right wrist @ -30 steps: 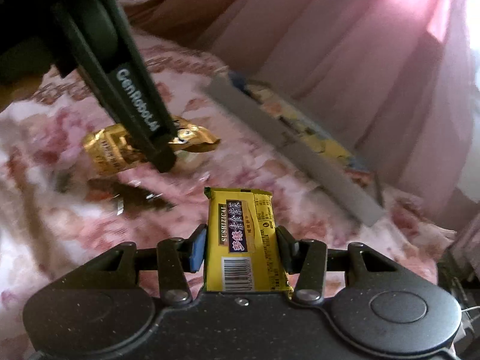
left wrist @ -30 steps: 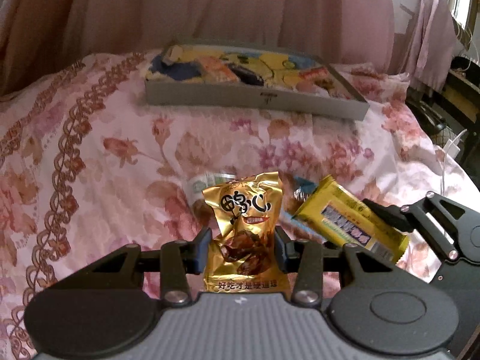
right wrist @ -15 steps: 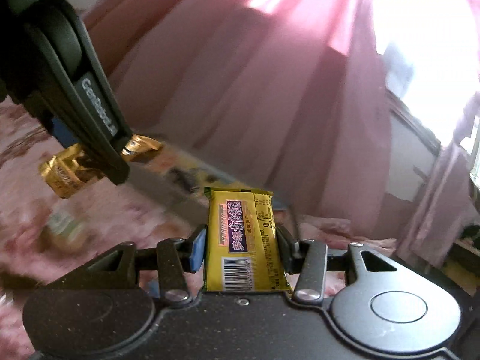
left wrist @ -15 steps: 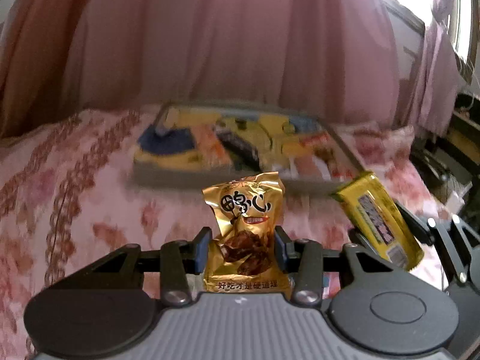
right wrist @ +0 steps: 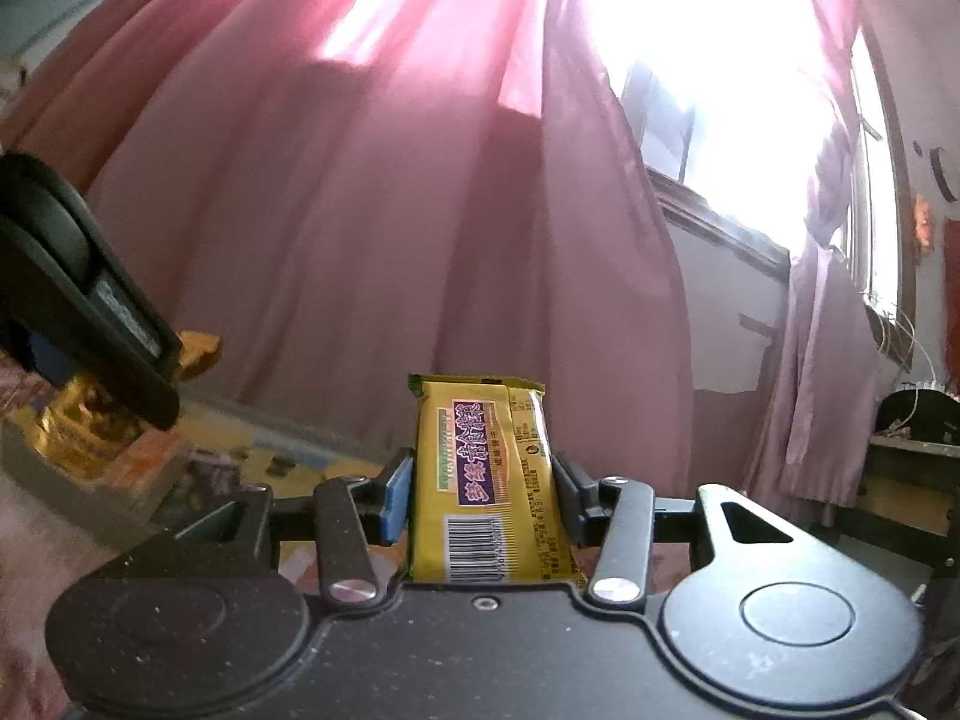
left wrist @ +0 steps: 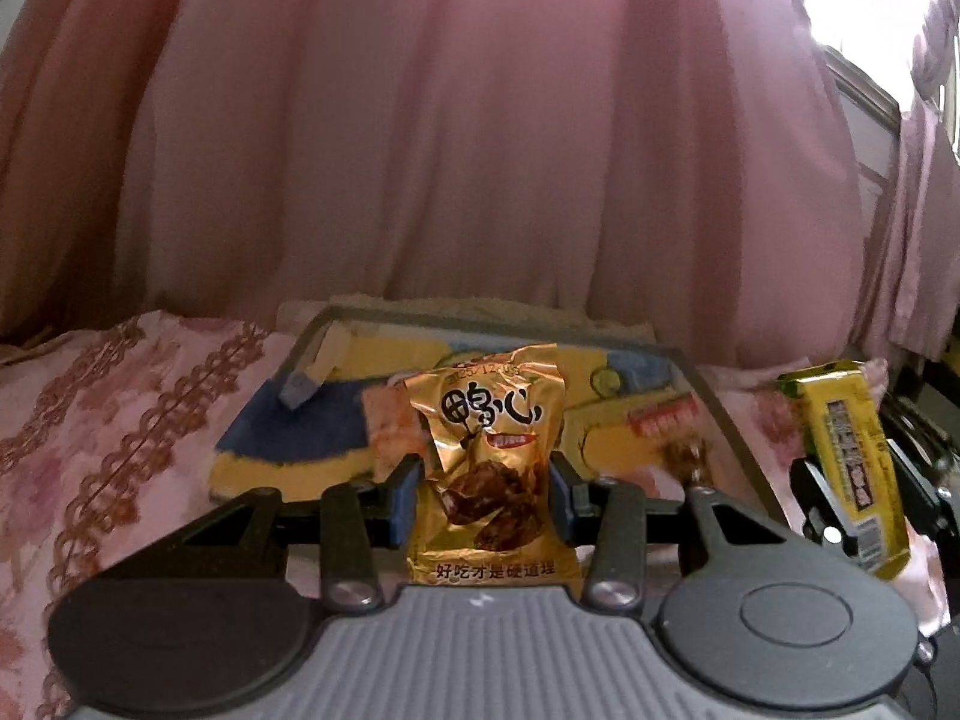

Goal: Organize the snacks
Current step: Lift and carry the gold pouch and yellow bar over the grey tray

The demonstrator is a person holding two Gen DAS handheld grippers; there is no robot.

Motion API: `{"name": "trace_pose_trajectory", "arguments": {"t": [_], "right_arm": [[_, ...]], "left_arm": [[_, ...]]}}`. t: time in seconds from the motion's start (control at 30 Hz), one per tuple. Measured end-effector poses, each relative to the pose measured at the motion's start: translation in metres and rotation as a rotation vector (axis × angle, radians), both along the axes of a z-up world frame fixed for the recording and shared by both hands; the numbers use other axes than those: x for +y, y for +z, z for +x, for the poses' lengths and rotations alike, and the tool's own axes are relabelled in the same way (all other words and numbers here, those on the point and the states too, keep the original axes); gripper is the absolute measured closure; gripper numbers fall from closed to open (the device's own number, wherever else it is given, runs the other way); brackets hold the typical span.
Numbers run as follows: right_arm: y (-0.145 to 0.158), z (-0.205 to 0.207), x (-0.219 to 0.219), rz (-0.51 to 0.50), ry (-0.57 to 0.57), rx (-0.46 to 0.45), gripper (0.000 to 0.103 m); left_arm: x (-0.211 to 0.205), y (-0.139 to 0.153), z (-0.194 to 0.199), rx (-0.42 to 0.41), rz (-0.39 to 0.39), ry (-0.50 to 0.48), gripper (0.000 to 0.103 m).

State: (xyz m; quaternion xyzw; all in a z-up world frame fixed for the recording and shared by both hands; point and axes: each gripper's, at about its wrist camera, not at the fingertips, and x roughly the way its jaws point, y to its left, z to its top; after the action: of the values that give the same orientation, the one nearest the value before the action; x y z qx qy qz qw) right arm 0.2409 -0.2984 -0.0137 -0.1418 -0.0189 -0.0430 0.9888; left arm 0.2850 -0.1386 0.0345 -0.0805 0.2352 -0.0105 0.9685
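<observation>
Item: gold snack packet [left wrist: 489, 462], upright, pinched between my left claw [left wrist: 483, 495] pads, box of snacks [left wrist: 708, 414] on the bed at 12 o'clock beyond it. Item: yellow bar [right wrist: 489, 480], upright, clamped in my right claw [right wrist: 483, 495], level, 3 o'clock of the left
</observation>
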Motion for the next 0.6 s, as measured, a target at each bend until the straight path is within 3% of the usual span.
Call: {"name": "trace_pose_trajectory", "arguments": {"t": [0.2,0.6], "right_arm": [[-0.004,0.019,-0.002,0.002,0.021,-0.024,0.053],[-0.008,0.066,-0.012,0.05,0.062,0.028,0.053]], "left_arm": [[-0.015,-0.003,0.032,-0.012,0.008,0.028,0.056],[-0.026,-0.019,0.073,0.025,0.021,0.061,0.056]]}}
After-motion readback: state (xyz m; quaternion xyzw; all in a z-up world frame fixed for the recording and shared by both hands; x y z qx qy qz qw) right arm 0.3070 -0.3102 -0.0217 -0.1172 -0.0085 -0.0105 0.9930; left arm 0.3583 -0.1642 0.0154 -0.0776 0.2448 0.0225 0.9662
